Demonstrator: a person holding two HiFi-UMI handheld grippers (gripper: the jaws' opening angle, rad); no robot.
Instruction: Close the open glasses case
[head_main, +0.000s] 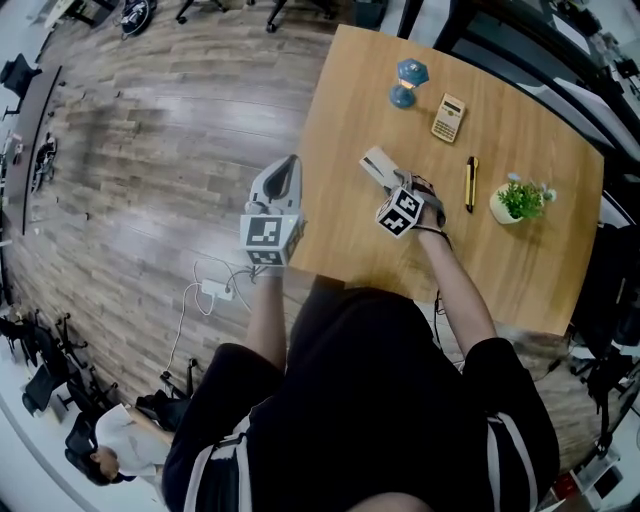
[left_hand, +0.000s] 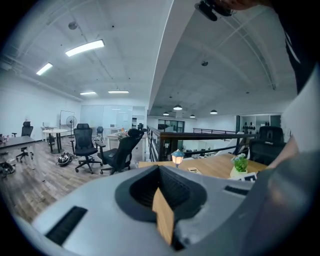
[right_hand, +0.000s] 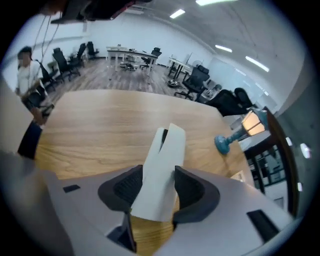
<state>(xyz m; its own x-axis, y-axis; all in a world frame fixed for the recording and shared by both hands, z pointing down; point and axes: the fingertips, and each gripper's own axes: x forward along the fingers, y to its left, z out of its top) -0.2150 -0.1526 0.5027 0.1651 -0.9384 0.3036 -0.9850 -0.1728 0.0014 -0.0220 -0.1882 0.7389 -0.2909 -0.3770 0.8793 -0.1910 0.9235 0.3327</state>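
The pale grey glasses case (head_main: 378, 164) lies on the wooden table (head_main: 520, 280), just past my right gripper (head_main: 392, 186). In the right gripper view the case (right_hand: 162, 165) runs lengthwise between the spread jaws of my right gripper (right_hand: 159, 189). A narrow slit shows between its lid and base at the far end. The dark pads (right_hand: 196, 189) sit close against its sides, and I see no squeeze. My left gripper (head_main: 286, 168) hangs over the floor beside the table's left edge, away from the case. Its jaws taper together with nothing in them.
A small blue lamp (head_main: 408, 82), a calculator (head_main: 448, 117), a yellow-and-black pen (head_main: 471, 182) and a potted plant (head_main: 518, 200) stand farther out on the table. A power strip with cable (head_main: 215, 290) lies on the wooden floor at the left.
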